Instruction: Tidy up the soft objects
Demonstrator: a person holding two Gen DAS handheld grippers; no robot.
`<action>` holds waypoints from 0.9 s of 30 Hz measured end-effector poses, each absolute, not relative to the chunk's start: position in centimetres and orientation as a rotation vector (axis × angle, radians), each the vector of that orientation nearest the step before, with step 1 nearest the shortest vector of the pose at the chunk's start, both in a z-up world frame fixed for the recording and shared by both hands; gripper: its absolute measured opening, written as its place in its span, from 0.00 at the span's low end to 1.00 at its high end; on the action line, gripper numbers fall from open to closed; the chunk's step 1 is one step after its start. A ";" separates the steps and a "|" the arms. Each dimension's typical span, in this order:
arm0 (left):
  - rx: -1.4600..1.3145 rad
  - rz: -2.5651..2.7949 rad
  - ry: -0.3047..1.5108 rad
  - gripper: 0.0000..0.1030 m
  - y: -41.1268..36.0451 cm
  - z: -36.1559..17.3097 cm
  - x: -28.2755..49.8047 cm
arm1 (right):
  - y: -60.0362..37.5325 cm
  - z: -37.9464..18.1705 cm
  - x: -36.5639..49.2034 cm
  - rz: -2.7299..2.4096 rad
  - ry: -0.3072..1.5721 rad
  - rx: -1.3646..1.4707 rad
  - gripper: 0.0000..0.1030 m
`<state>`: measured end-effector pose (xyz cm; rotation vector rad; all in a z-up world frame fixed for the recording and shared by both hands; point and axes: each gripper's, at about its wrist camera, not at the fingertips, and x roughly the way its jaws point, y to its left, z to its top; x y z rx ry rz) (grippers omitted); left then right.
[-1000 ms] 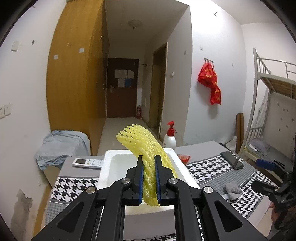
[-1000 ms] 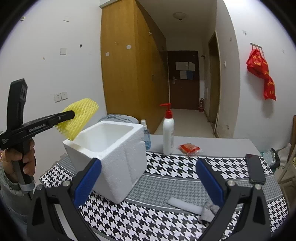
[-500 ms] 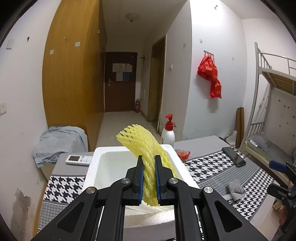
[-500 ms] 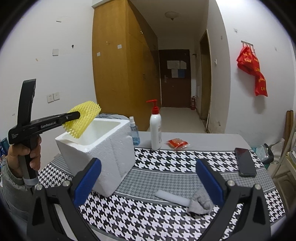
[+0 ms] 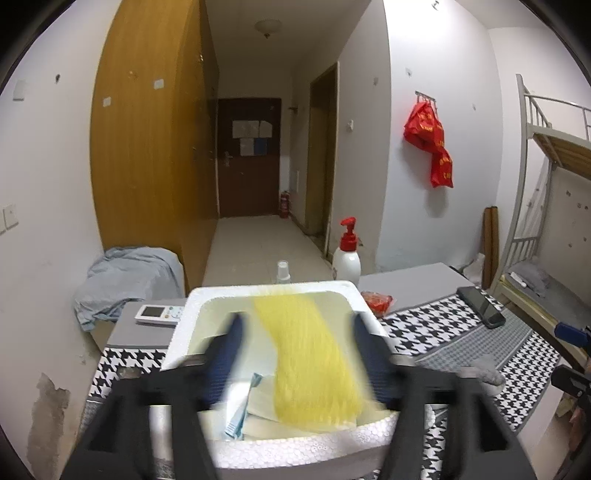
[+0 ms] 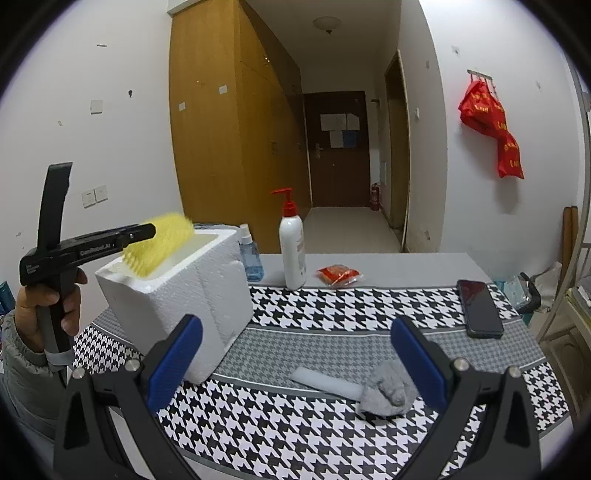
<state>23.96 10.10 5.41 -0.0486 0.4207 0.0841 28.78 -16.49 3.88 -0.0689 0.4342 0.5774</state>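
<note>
Yellow foam net (image 5: 310, 354) (blurred) between opening left tool (image 5: 297, 354).

Grainy white styrofoam box (image 6: 177, 291), yellow foam netting (image 5: 314, 354), matt houndstooth tablecloth (image 6: 332, 306), glossy phone (image 6: 480, 308)

Even, fairly dim indoor light falls from a ceiling lamp (image 5: 266, 28) down the hallway, with soft shadows and no harsh glare. Both fisheye views bend walls and darken at the corners. In the left wrist view the left gripper (image 5: 297, 354) and yellow foam net (image 5: 314, 358) smear with motion blur; the right wrist view is sharp.
</note>
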 end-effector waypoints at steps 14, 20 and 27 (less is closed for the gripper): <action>-0.025 0.078 0.318 0.99 7.5 6.9 21.0 | -18.1 3.8 28.7 0.572 0.434 -0.053 1.00; -0.005 0.077 0.274 0.99 6.0 7.8 19.3 | -18.7 4.0 28.5 0.559 0.428 -0.068 1.00; -0.009 0.064 0.258 0.99 4.8 8.1 18.3 | -19.4 4.2 28.0 0.566 0.412 -0.075 1.00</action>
